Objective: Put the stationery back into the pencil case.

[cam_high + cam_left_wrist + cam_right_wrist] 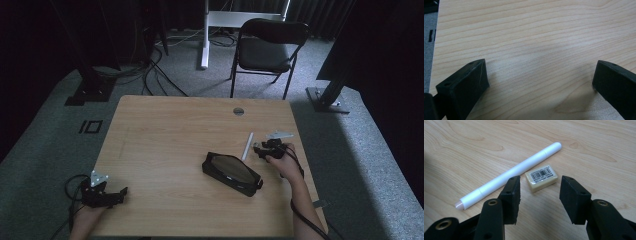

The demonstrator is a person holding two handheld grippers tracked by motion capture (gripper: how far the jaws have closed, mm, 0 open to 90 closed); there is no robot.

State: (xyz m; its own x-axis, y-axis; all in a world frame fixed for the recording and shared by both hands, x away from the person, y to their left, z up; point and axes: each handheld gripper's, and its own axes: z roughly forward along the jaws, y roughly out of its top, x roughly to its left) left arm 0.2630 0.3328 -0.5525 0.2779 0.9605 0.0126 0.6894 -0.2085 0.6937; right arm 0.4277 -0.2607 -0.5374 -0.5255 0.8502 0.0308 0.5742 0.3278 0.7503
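right gripper (539, 195) hovers, jaws apart, over the eraser (541, 178) near the table's right edge; next, lower and clamp.

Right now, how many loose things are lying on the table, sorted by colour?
White: 1, the pen
Cream: 1, the eraser
Black: 1, the pencil case
Total: 3

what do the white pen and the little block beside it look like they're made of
White pen: likely smooth plastic, with a soft sheen and moulded seams. Small block: probably a rubber or vinyl eraser, matte cream body under a printed barcode label.
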